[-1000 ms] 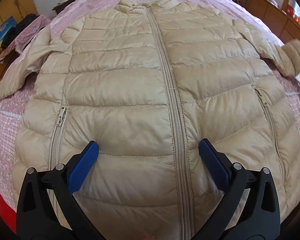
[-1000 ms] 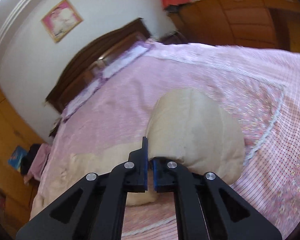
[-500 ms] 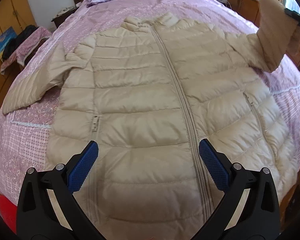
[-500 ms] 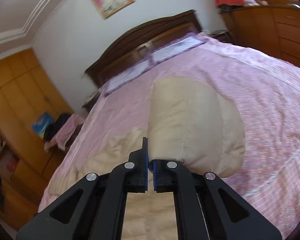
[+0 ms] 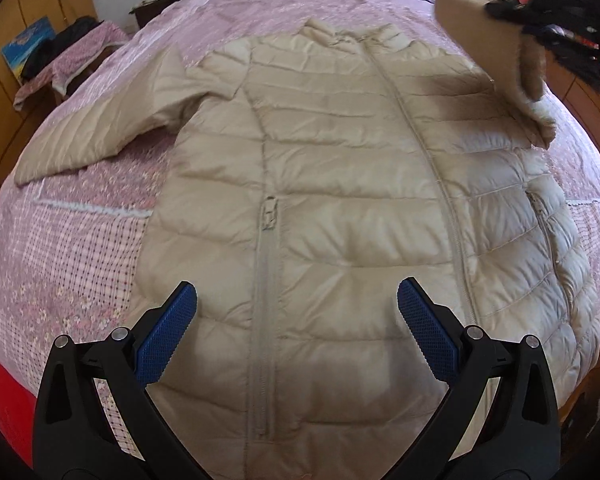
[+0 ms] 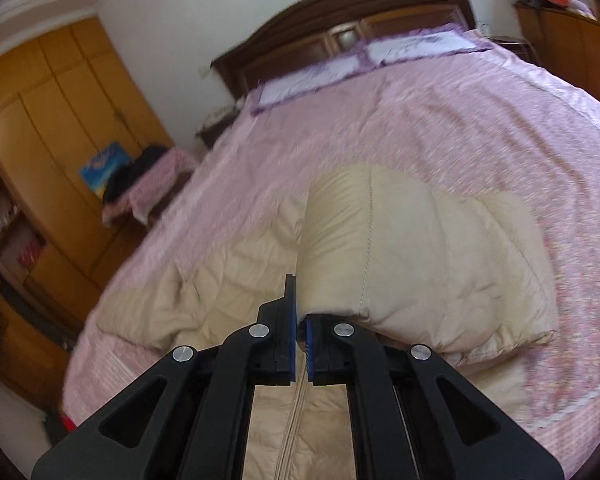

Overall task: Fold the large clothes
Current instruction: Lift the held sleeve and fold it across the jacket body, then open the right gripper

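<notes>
Beige puffer jacket flat on bed, zipped; one sleeve lifted.

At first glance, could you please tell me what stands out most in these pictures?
A beige puffer jacket lies zipped and spread flat on a pink bed. The right hand-held gripper is shut on its sleeve, lifted over the jacket. The left hand-held gripper hangs open above the hem.

i see my left gripper hanging with its blue pads spread wide, nothing between them, angled steeply down. my right gripper has its jaws pinched tight on the sleeve, held raised; in the left view it shows upper right as a dark blurred shape.
</notes>
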Action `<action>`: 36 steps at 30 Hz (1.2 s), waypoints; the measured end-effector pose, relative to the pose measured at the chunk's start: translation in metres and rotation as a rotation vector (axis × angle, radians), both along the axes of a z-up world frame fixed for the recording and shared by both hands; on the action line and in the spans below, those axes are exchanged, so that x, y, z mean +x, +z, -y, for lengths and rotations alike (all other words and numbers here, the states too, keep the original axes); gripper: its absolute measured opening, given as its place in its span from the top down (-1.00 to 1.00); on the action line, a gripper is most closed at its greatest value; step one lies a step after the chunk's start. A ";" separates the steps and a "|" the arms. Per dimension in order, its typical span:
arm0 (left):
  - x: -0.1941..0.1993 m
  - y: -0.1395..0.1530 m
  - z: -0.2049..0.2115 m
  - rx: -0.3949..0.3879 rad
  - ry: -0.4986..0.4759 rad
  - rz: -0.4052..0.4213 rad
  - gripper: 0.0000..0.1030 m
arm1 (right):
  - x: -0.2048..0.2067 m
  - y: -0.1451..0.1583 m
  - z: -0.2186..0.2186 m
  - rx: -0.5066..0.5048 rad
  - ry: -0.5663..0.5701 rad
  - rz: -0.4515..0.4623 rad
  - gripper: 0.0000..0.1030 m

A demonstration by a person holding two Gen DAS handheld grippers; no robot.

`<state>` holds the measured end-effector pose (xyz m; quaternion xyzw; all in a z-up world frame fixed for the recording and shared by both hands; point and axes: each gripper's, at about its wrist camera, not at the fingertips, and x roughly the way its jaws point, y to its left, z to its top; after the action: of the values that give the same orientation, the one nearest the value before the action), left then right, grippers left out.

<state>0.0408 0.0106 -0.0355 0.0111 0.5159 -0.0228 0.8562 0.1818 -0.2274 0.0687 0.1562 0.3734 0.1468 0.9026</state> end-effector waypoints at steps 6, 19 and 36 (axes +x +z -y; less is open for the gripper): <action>-0.004 -0.005 -0.010 -0.015 0.004 -0.013 -0.94 | 0.023 -0.054 -0.046 -0.069 0.068 -0.133 0.91; -0.012 -0.006 -0.017 -0.025 0.008 -0.014 -0.94 | 0.028 -0.104 -0.069 -0.089 0.121 -0.260 0.05; -0.016 0.006 -0.016 -0.018 0.016 -0.004 -0.94 | -0.064 -0.045 -0.015 -0.122 0.066 -0.177 -0.67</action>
<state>0.0250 0.0268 -0.0291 -0.0010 0.5176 -0.0205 0.8554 0.1173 -0.2129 0.0240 0.1007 0.4646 0.1390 0.8687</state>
